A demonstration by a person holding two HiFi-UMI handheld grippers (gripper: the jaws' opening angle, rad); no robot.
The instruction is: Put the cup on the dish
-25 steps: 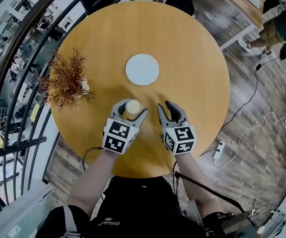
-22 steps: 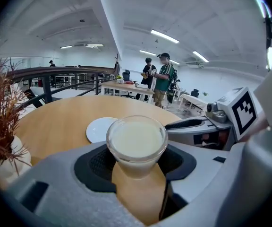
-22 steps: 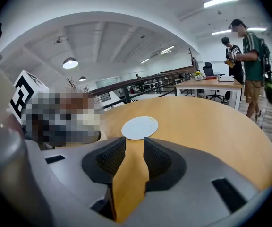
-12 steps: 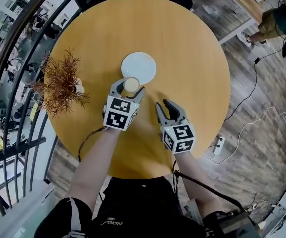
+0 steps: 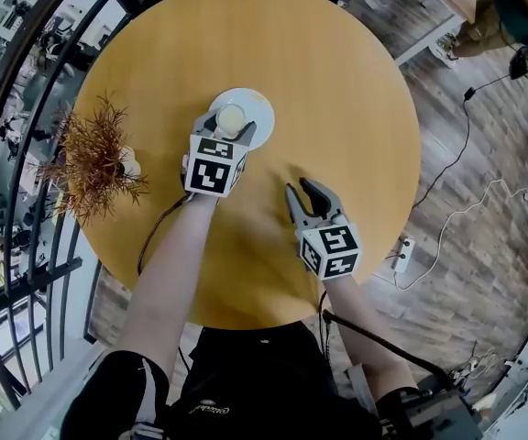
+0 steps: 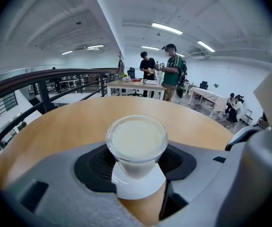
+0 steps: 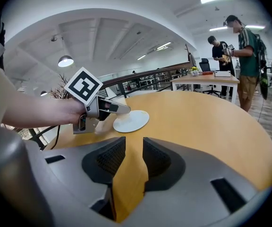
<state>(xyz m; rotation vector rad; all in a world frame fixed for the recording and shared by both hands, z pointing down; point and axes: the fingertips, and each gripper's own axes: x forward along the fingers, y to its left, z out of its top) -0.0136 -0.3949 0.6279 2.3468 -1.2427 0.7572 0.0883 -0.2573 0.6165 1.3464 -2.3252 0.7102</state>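
One cup (image 5: 230,116), a small clear tumbler filled nearly to the brim with a pale, creamy liquid, stood upright between the jaws of the left gripper (image 5: 231,126). The black pads were clenched on its sides just under the rim, and its long axis ran straight up and down with the mouth up. Directly below it lay the dish (image 5: 263,107), a plain white round plate. In the left gripper view a white arc of the dish showed under the cup's base, so the cup was already above the dish, towards the edge nearer the person rather than over the middle. No view settled whether the base had touched the plate or hung just clear of it.

As I judged it, the coming move turned on that vertical gap: the dish lay straight down from the held cup, so what was left was a short lowering with the cup kept level, then a release. With the liquid so near the brim, any tilt could have spilled it.

The right gripper (image 5: 301,191) was well apart from the dish, lower on the round wooden table (image 5: 346,81). Its jaws stood slightly parted with only bare tabletop between them. A dried reddish plant (image 5: 94,159) sat near the table's left edge.
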